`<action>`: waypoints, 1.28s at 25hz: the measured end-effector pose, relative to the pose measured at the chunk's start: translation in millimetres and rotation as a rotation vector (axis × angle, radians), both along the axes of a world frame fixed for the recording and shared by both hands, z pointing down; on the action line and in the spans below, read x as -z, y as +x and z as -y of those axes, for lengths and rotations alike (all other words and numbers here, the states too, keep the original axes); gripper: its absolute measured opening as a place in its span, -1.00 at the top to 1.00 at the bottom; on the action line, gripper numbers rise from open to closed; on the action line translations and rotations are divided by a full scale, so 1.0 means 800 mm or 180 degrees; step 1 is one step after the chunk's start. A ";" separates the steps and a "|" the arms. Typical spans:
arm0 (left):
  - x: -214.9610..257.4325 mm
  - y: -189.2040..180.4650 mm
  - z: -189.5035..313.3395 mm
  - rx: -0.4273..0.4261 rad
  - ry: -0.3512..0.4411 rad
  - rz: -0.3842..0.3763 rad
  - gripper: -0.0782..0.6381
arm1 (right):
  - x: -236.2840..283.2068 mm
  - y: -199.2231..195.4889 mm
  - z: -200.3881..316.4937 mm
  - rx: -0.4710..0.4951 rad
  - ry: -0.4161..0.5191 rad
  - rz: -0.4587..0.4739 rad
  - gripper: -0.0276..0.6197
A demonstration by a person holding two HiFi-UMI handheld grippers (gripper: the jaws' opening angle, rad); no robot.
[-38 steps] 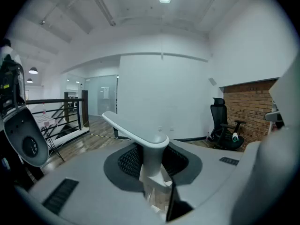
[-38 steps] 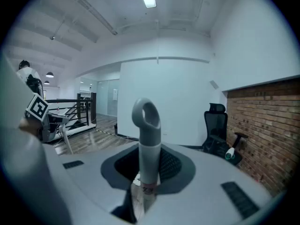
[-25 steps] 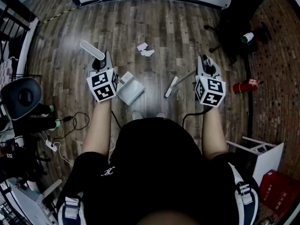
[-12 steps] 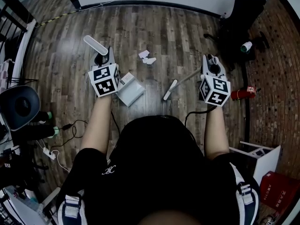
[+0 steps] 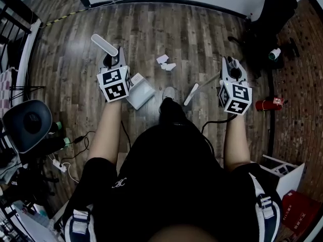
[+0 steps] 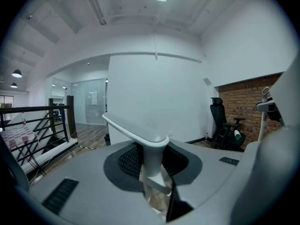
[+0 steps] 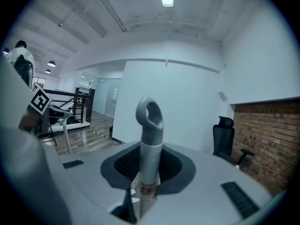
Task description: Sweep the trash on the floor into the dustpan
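Two tools pinched: dustpan (image 5: 141,93) in left gripper (image 5: 112,58), broom (image 5: 192,93) in right gripper (image 5: 231,64); apparently approach step, and broom must next reach beyond trash (image 5: 166,63).

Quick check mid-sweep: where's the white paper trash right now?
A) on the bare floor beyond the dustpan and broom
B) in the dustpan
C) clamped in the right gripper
A: the paper trash lies on the wooden floor, past the dustpan and the broom, touching neither.
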State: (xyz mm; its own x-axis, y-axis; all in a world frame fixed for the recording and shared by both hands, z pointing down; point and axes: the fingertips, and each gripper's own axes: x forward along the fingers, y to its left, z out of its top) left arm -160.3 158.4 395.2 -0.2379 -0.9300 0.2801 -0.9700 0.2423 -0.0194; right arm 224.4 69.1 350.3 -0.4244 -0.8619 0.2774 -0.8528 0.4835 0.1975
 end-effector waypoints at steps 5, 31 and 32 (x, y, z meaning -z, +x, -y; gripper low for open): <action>-0.018 -0.033 0.076 0.0041 -0.0131 0.0003 0.52 | -0.038 -0.007 0.073 -0.0100 -0.0120 0.0004 0.68; -0.092 -0.189 0.468 0.0512 -0.0277 -0.0643 0.52 | -0.180 -0.107 0.283 -0.0047 -0.0726 -0.0459 0.68; -0.100 -0.193 0.481 0.0470 -0.0301 -0.0693 0.52 | -0.181 -0.111 0.288 -0.0151 -0.0743 -0.0450 0.68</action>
State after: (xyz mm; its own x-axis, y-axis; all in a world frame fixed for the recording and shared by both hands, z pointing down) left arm -314.5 -226.5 475.3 -0.2936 -0.8570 0.4235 -0.9081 0.3884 0.1564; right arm 135.8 -161.3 495.3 -0.3282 -0.7857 0.5244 -0.8474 0.4902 0.2041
